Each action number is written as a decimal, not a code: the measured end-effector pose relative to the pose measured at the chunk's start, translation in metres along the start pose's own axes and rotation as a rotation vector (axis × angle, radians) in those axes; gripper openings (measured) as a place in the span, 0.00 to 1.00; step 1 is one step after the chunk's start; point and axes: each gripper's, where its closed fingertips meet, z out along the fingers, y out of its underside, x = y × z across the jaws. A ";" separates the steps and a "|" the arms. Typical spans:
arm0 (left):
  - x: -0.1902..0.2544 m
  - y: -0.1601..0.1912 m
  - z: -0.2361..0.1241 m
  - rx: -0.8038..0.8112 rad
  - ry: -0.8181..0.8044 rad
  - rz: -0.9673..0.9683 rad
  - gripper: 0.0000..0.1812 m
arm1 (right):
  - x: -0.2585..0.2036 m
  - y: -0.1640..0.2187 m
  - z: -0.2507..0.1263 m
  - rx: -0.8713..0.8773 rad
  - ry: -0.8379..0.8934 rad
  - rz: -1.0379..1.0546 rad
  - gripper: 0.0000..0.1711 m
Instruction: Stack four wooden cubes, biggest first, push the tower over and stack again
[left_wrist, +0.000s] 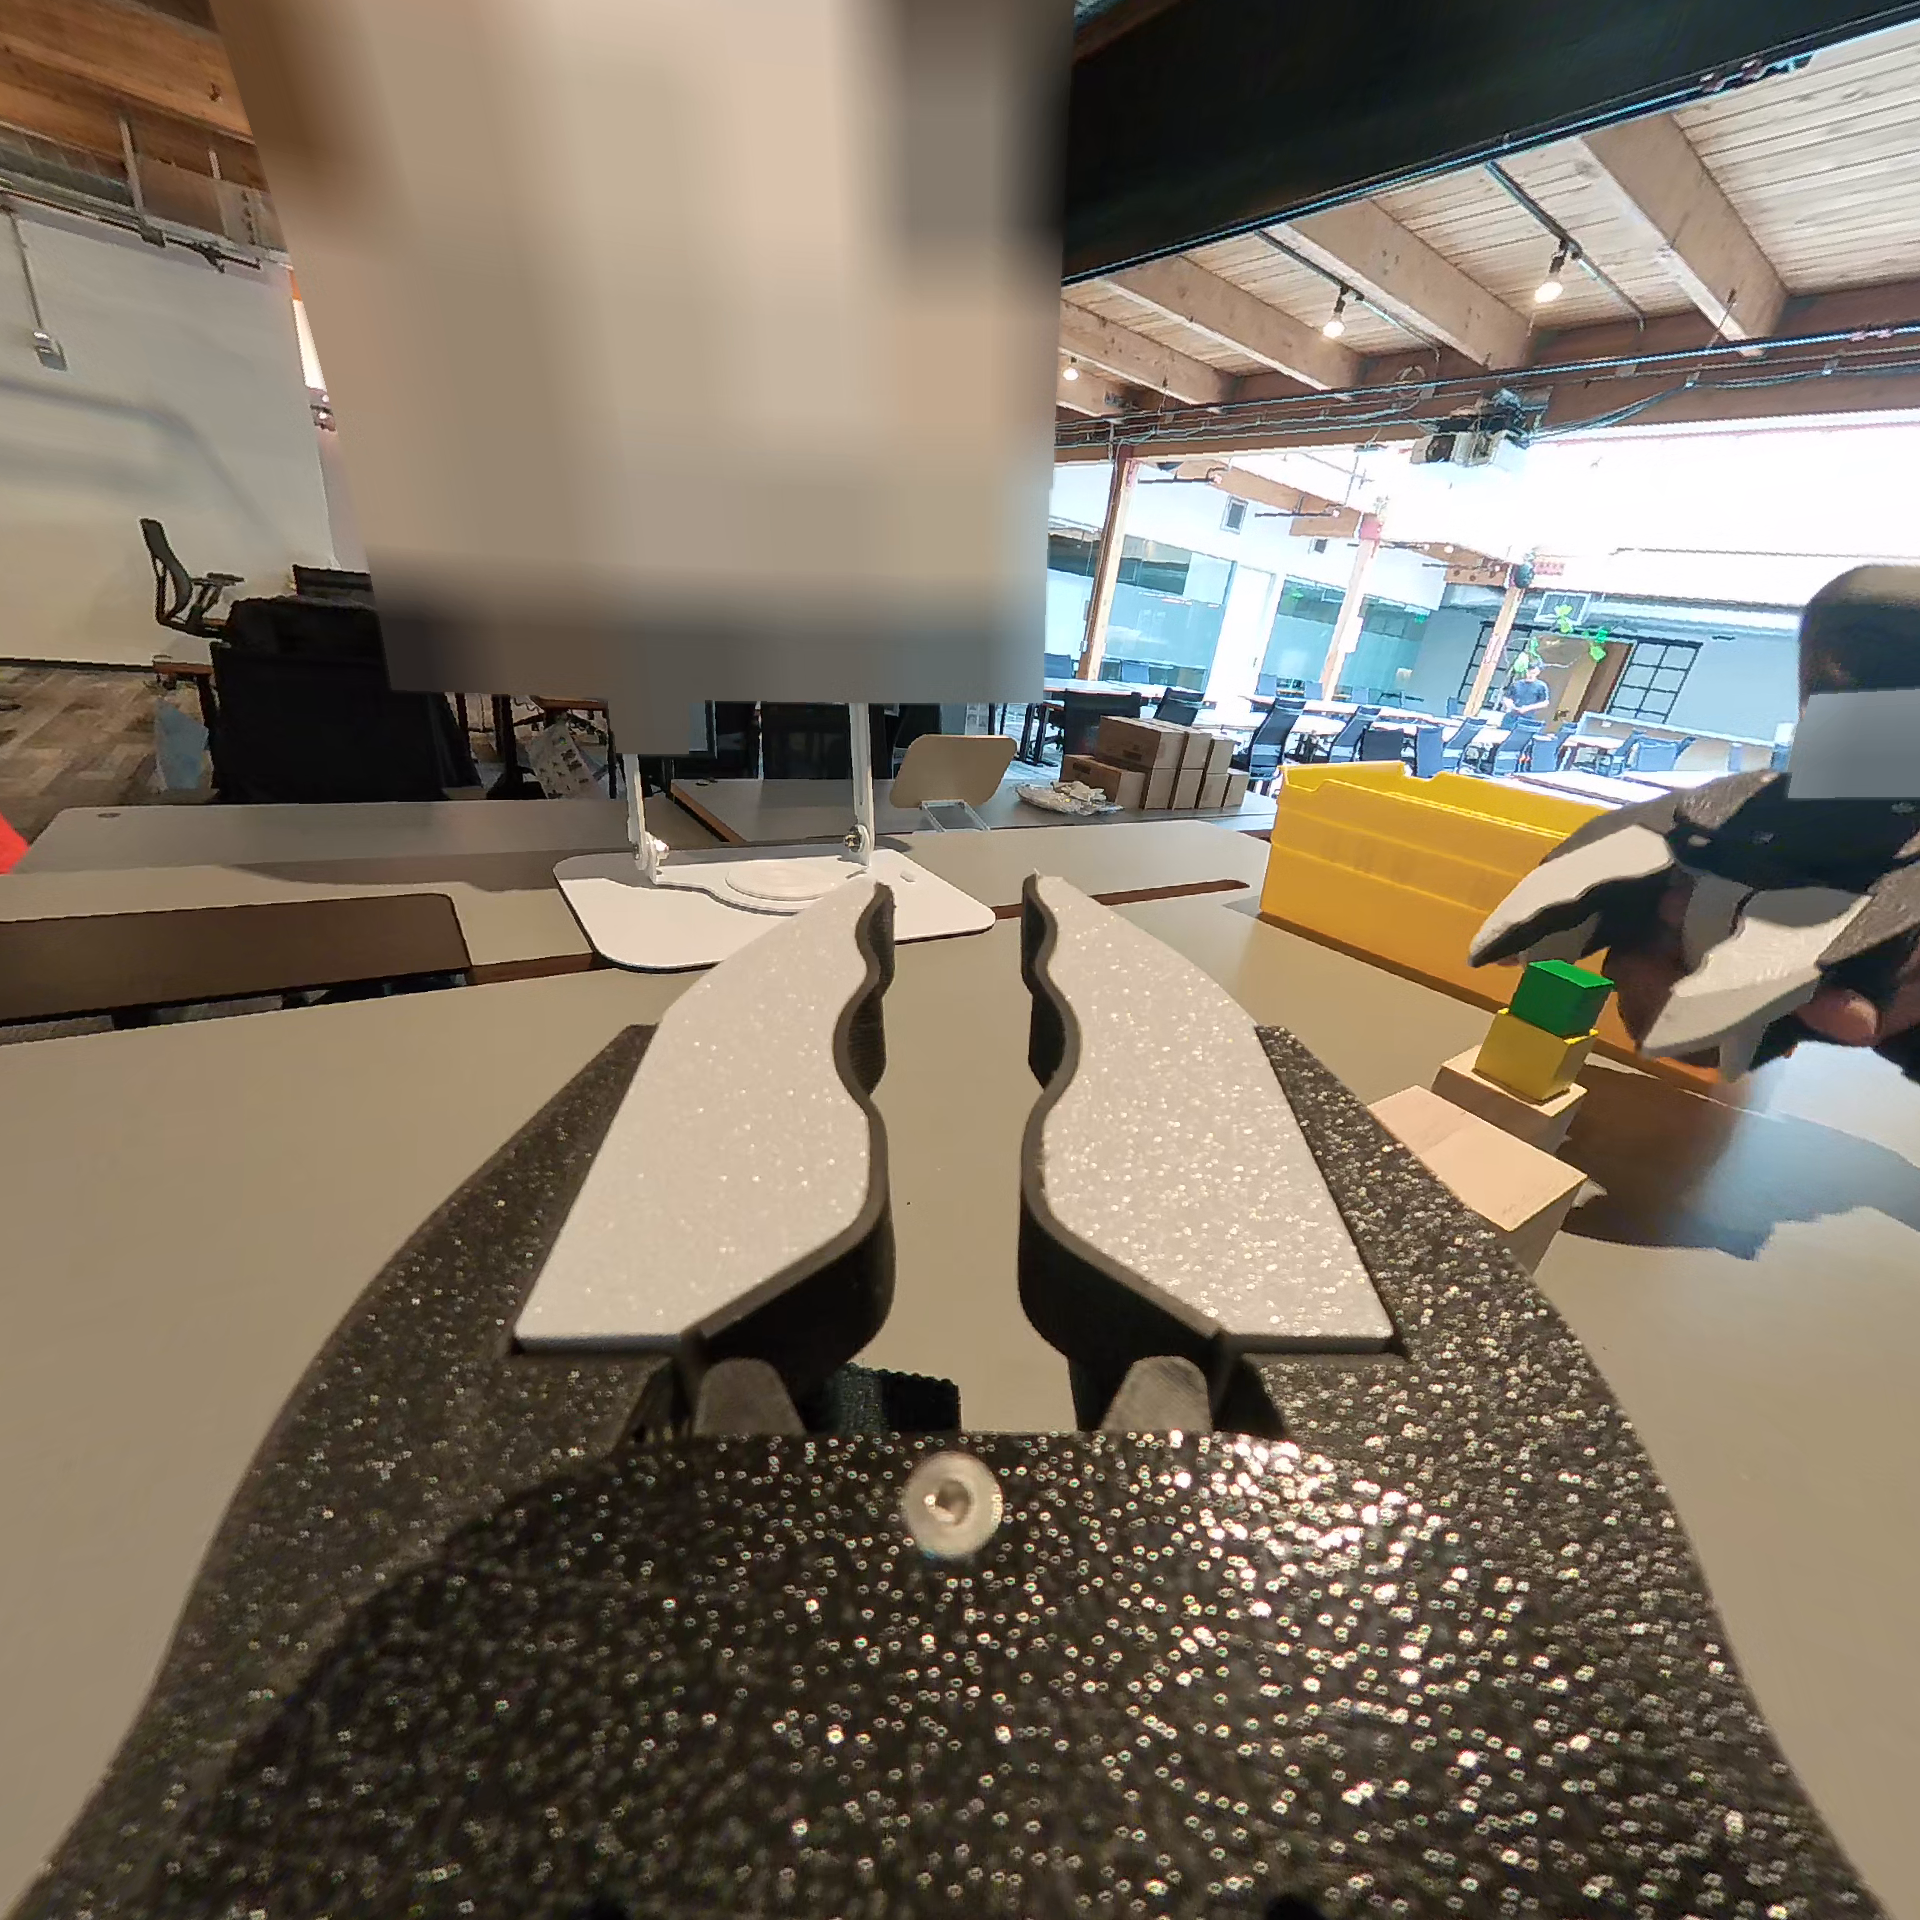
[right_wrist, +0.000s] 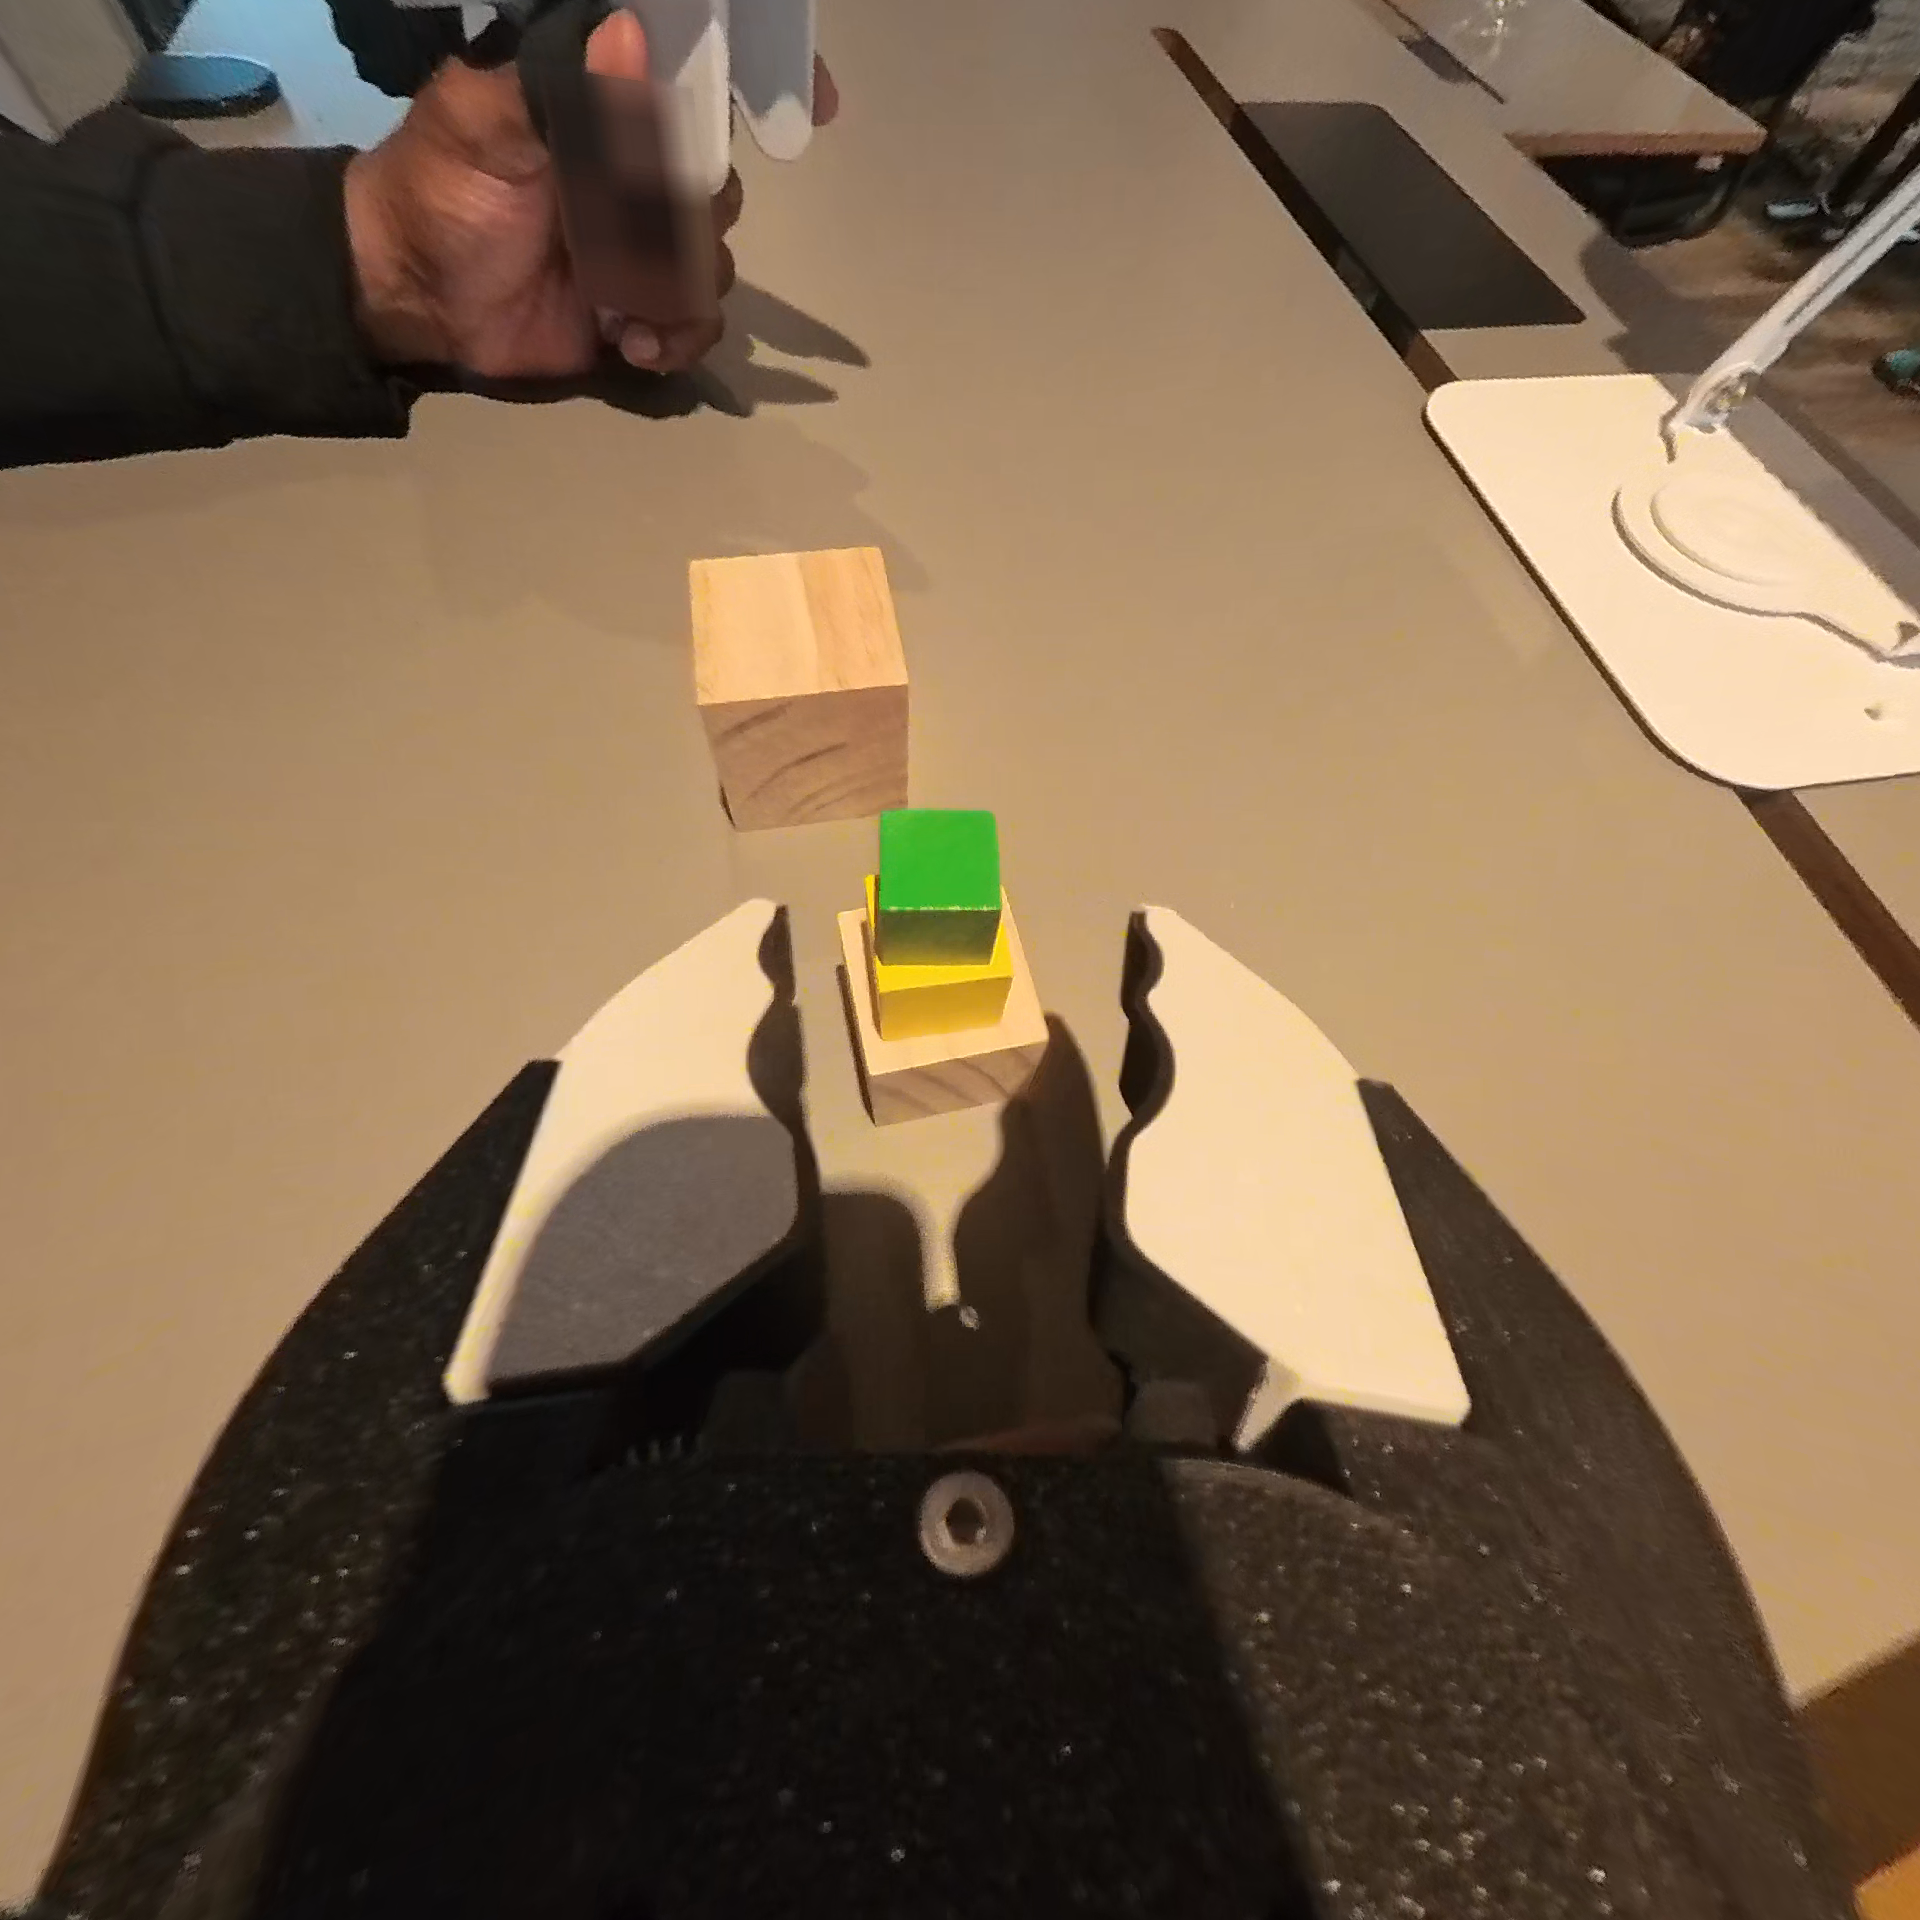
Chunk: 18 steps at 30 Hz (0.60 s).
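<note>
A large plain wooden cube (right_wrist: 798, 686) stands alone on the grey table (right_wrist: 312, 831). Just beside it, a medium plain cube (right_wrist: 951, 1065) carries a yellow cube (right_wrist: 940, 997) and a green cube (right_wrist: 938, 883) on top. My right gripper (right_wrist: 956, 920) is open and empty, with its fingers on either side of this small stack near the green cube. In the left wrist view the green cube (left_wrist: 1558, 992), the yellow cube (left_wrist: 1532, 1055) and the large cube (left_wrist: 1475, 1169) are at the right, under the right gripper (left_wrist: 1569, 997). My left gripper (left_wrist: 956, 894) is open and empty, well away.
A white stand base (right_wrist: 1683, 582) lies on the table to the right of the cubes, and it also shows in the left wrist view (left_wrist: 769, 914). A yellow bin (left_wrist: 1392, 862) stands behind the stack. A hand holds the left gripper (right_wrist: 717, 94) beyond the large cube. My hands' fingertips stand some 25 cm from each other.
</note>
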 end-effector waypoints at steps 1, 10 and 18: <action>0.000 0.000 0.000 -0.001 0.000 -0.001 0.12 | 0.000 0.003 0.002 -0.008 0.002 0.010 0.37; -0.001 0.001 0.000 -0.005 -0.001 -0.007 0.12 | -0.001 0.034 0.022 -0.083 -0.032 0.026 0.33; -0.001 0.001 0.001 -0.007 -0.002 -0.009 0.12 | -0.002 0.033 0.022 -0.068 -0.040 0.008 0.26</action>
